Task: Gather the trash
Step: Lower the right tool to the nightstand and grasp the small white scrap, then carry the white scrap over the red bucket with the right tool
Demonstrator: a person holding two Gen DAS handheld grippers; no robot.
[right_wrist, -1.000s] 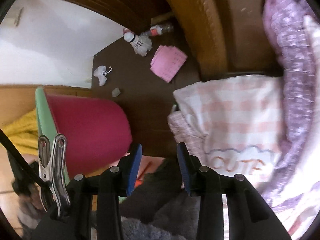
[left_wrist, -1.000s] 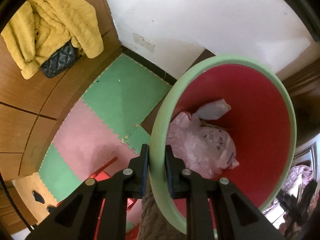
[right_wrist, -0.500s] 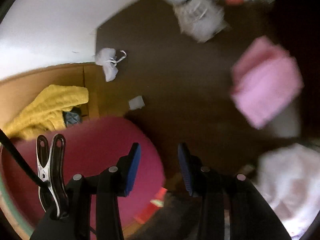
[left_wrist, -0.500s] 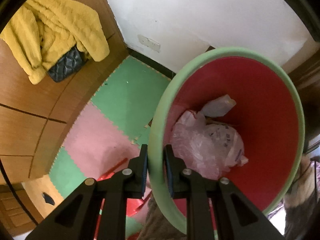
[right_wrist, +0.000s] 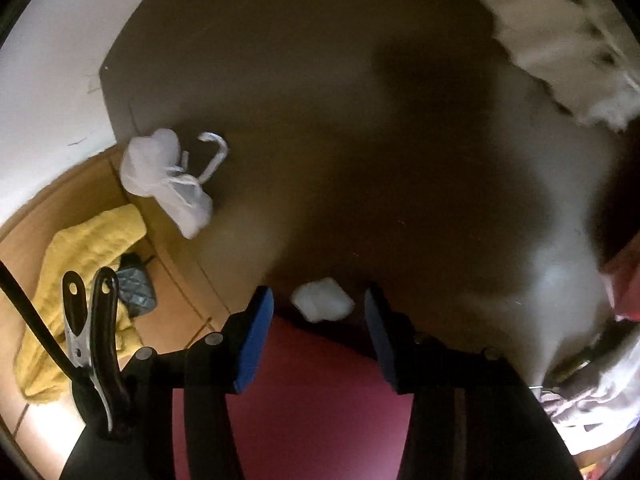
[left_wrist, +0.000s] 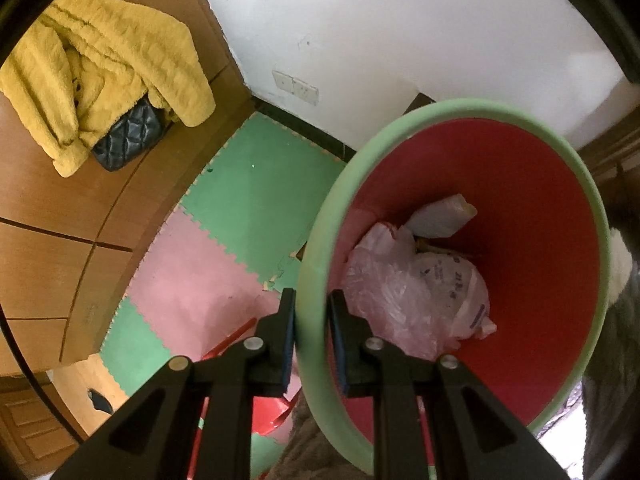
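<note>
Left gripper (left_wrist: 312, 320) is clamped on the green rim of the trash bin (left_wrist: 316, 264), one pad outside the rim, the other inside against the red wall; jaws nearly closed, only the rim between them. Inside the bin: a crumpled pink plastic bag (left_wrist: 416, 300) at the bottom, with a pale wrapper (left_wrist: 440, 218) just behind it, toward the far wall. Left of the bin, a green and pink foam mat (left_wrist: 224, 232) covers the floor, and beyond the mat a wooden cabinet (left_wrist: 48, 208) carries a yellow towel (left_wrist: 100, 68) draped over a black quilted bag (left_wrist: 128, 140). White wall (left_wrist: 400, 32) stands behind the bin. In the right wrist view, the right gripper (right_wrist: 320, 320) has its blue-padded jaws opening, holding nothing; a small white wad (right_wrist: 322, 300) lies on the dark brown floor (right_wrist: 360, 120) in line between the fingertips, pads not touching it, blurred. The bin's red side shows directly below the wad, at the bottom of the frame. A knotted white plastic bag (right_wrist: 168, 180) lies on the floor up-left of the wad, well apart from it, close to the cabinet edge. Blurred white fabric (right_wrist: 560, 40) is far up-right of the wad. A metal clip (right_wrist: 92, 320) hangs on the gripper body, left of the jaws.
</note>
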